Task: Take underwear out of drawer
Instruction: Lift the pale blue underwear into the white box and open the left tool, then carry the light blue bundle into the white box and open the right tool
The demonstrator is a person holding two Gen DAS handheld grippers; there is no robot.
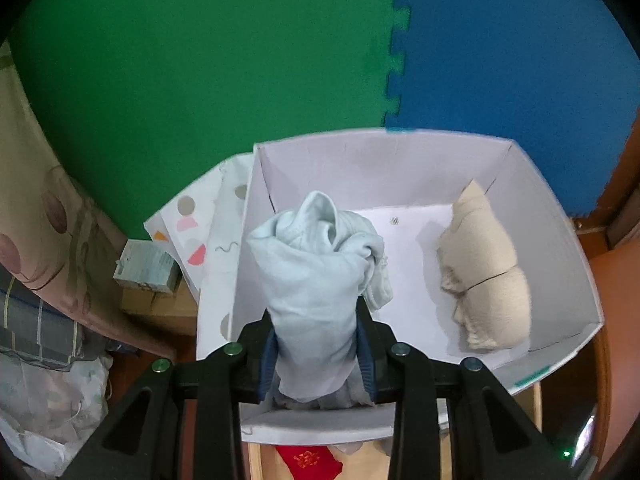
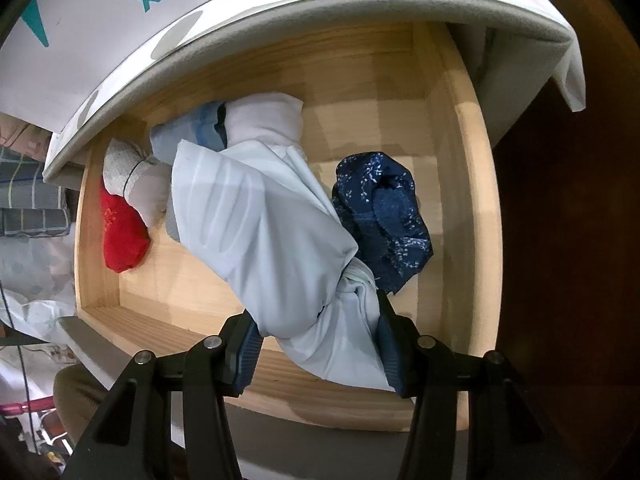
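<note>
My left gripper (image 1: 316,344) is shut on a pale blue piece of underwear (image 1: 316,264) and holds it above a white cardboard box (image 1: 560,240). A beige piece of underwear (image 1: 484,272) lies in the box at the right. My right gripper (image 2: 320,344) is shut on a light blue-white garment (image 2: 264,224) and holds it over the open wooden drawer (image 2: 476,208). In the drawer lie a navy patterned piece (image 2: 384,216), a red piece (image 2: 122,228), a grey piece (image 2: 132,176) and a white and blue roll (image 2: 256,120).
Green (image 1: 200,60) and blue (image 1: 520,40) foam mats cover the floor beyond the box. The white box (image 2: 120,20) overhangs the drawer's far side. A small carton (image 1: 146,268) and folded fabrics (image 1: 36,320) lie at the left. Dark wood furniture (image 2: 568,240) stands at the right.
</note>
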